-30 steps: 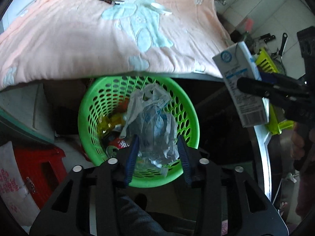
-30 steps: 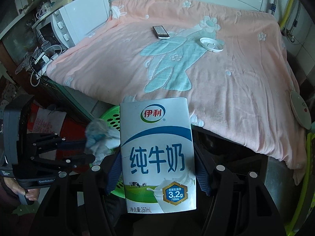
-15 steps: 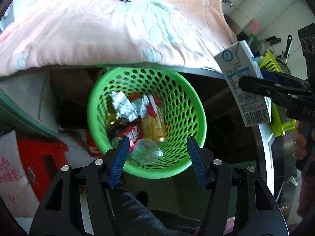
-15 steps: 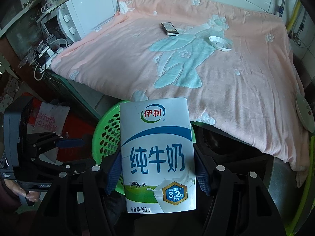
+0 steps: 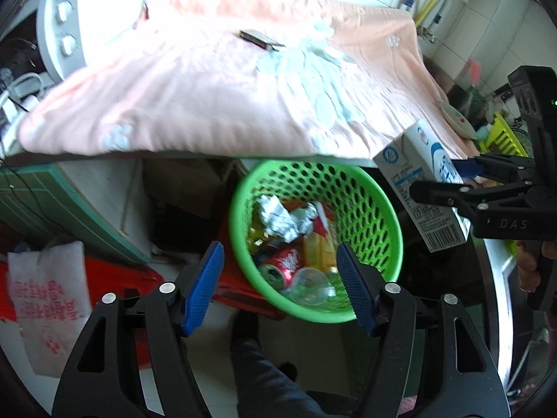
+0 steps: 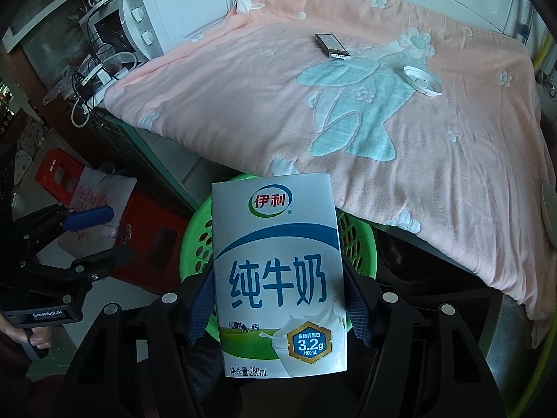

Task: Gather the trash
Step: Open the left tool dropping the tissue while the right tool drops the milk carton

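A green perforated basket stands on the floor under the table edge and holds crumpled paper, a red can and other trash. My left gripper is open and empty, just above the basket's near rim. My right gripper is shut on a white and blue milk carton, held upright above the basket. The carton also shows in the left wrist view, right of the basket. A small dark box and a white lid lie on the pink blanket.
A white microwave stands at the table's far left with cables beside it. A red stool with a white bag stands left of the basket. A yellow-green rack is at the right.
My left gripper let go of the crumpled paper, which now lies in the basket, then opened wider and drew back to the left. The carton stays held above the basket.
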### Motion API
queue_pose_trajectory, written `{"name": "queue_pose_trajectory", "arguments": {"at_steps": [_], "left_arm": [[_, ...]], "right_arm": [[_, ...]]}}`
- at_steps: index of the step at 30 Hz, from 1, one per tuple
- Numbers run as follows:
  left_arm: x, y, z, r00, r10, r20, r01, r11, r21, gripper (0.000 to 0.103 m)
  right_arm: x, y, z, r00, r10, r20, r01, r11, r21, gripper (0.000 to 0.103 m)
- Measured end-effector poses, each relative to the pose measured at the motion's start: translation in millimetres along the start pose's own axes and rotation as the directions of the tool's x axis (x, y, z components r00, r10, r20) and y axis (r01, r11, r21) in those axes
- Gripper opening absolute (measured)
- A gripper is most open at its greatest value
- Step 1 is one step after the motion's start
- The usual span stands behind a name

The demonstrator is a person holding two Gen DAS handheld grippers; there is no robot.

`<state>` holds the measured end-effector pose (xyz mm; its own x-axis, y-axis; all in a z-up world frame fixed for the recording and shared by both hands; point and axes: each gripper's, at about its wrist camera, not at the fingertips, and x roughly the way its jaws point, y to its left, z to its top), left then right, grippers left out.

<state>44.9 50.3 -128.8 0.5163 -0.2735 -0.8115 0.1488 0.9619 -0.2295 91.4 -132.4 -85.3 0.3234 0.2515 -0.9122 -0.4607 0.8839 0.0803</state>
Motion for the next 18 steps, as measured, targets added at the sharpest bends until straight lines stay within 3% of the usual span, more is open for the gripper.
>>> {"name": "queue_pose_trajectory", "arguments": {"at_steps": [6,18], "left_arm": [[-14,6,5,0.998,0.052,0.047,-0.053,0.999,0.005,0.076],[-17,8,10,0.992,0.110,0.066,-0.110,0.994,0.001,0.091]], "right_arm": [[13,8,8,1.000,0.011,-0.020,-0.011,1.000,-0.009,0.063],[24,6,17,1.000,0.014,-0.022,-0.014,1.000,0.011,0.068]]}}
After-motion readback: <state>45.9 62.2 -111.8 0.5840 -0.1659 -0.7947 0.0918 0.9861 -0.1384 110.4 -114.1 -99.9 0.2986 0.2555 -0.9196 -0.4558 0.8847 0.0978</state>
